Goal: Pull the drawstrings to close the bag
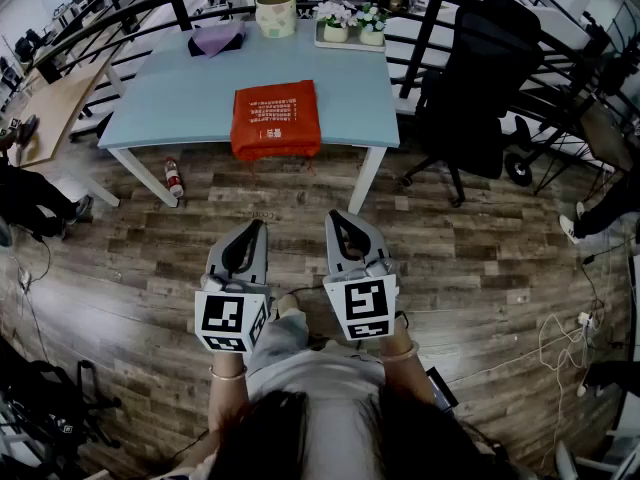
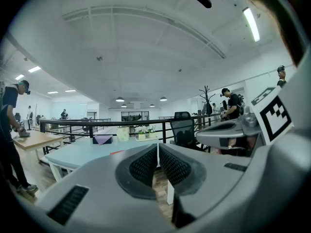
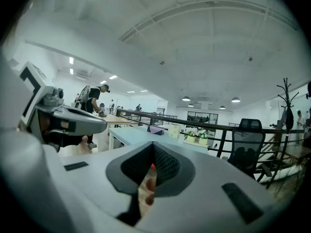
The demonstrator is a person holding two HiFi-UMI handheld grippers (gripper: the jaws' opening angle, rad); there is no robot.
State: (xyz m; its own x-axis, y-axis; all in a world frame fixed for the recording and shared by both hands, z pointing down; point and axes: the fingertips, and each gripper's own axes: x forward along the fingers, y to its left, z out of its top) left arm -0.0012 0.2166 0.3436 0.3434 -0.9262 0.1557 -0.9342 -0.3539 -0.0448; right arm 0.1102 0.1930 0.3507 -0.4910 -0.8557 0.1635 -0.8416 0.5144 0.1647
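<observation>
The left gripper (image 1: 259,230) and right gripper (image 1: 336,218) were held side by side, each with its jaws fully together and nothing clamped. The orange drawstring bag (image 1: 276,120) lay flat on the light blue table (image 1: 170,98), straight ahead of both grippers and well apart from them.

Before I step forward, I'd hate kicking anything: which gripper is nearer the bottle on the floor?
Left. In the head view the left gripper is down and right of the bottle; the right gripper lies beyond it, farther right.
</observation>
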